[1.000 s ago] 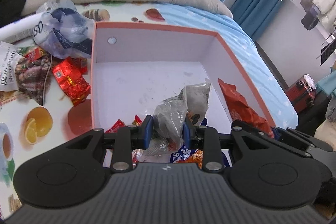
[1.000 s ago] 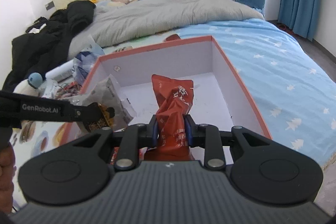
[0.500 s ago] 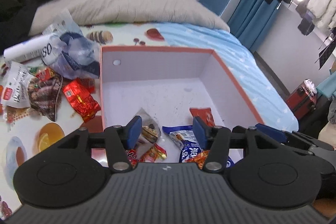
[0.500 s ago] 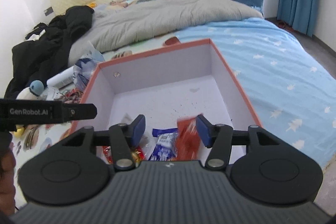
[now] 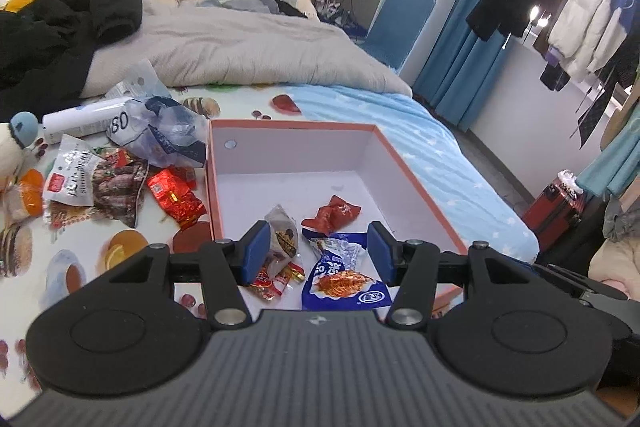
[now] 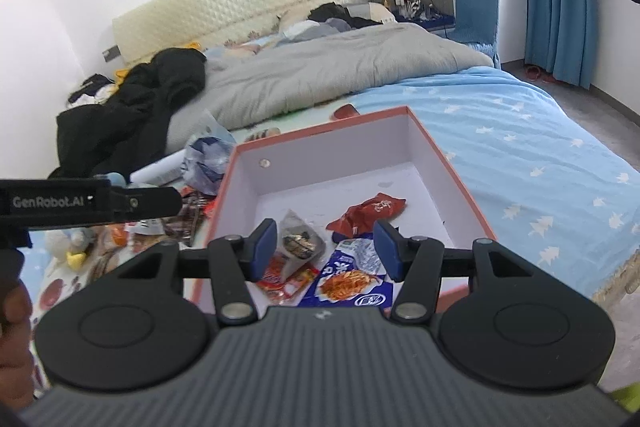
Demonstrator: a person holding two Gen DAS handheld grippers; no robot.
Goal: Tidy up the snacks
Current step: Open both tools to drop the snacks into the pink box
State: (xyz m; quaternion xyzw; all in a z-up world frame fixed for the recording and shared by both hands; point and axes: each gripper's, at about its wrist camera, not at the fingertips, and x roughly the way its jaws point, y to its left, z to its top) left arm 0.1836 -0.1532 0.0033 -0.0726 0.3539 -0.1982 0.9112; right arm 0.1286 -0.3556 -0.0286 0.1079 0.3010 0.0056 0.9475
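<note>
Left wrist view: left gripper & right gripper both hanging spread, empty, over box on fruit-print bed sheet. Grey duvet lying at 12 o'clock, blue curtains hanging at 2.

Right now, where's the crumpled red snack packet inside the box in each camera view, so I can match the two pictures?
Left wrist view: the red snack packet lies on the box floor just above and between the open left gripper fingers.
Right wrist view: the packet lies near the box middle, above the open right gripper.
Shared landmark: the blue noodle packet directly below it, inside the orange-rimmed box.
</note>
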